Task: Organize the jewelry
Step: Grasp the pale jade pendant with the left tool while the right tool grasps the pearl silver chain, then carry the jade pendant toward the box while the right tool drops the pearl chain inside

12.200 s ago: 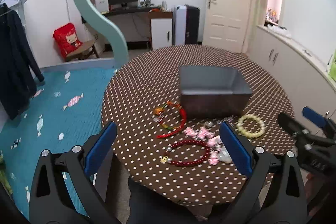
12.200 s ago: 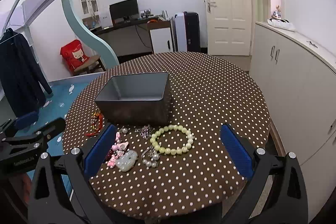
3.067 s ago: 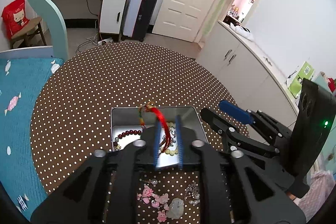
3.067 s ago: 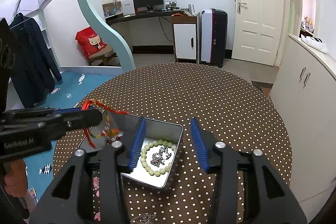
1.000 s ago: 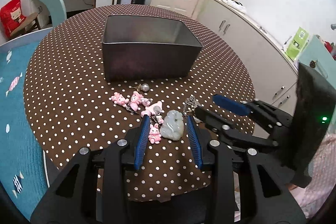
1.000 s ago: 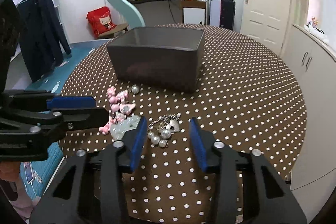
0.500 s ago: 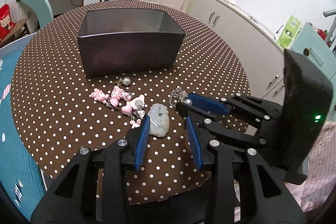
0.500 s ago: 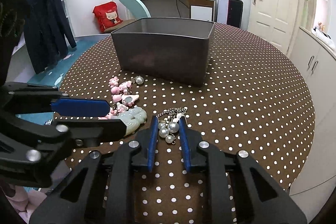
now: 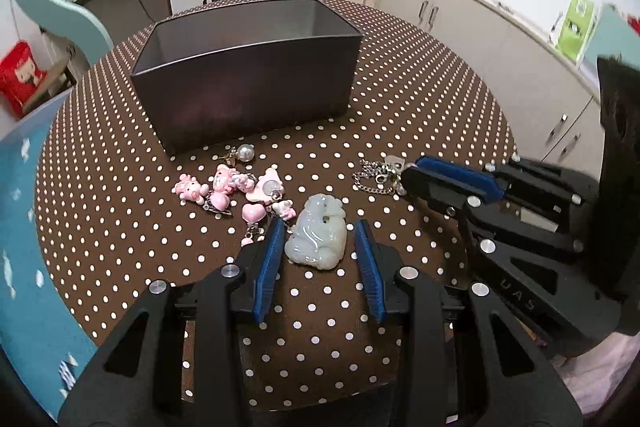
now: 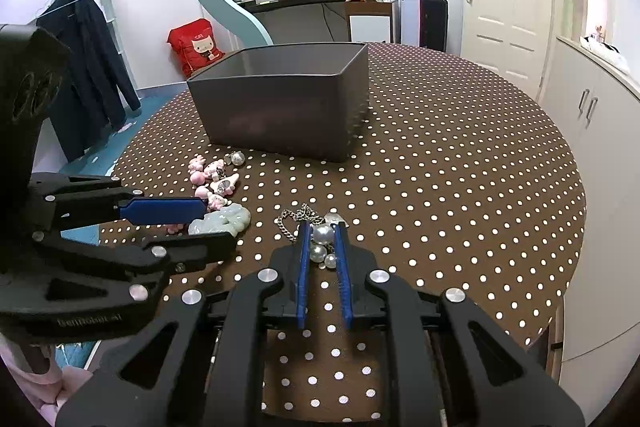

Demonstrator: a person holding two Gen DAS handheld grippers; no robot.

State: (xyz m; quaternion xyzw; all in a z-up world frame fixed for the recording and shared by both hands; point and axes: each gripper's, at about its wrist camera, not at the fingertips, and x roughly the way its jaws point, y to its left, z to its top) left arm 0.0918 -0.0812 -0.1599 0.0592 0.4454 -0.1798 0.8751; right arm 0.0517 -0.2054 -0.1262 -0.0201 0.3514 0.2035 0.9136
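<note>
Right wrist: right tongs (image 10: 320,227), angled down, pinch pearl chain (image 10: 316,227).

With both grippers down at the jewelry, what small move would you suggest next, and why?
Probably close the left gripper on the jade pendant: it lies between the open pads, untouched. The right gripper, just closing, already pinches the pearl chain.

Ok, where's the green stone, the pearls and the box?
green stone (image 9: 318,239), left wrist view, its carved middle
pearls (image 10: 322,234), right wrist view, the biggest pearl
box (image 10: 280,115), right wrist view, its front wall
</note>
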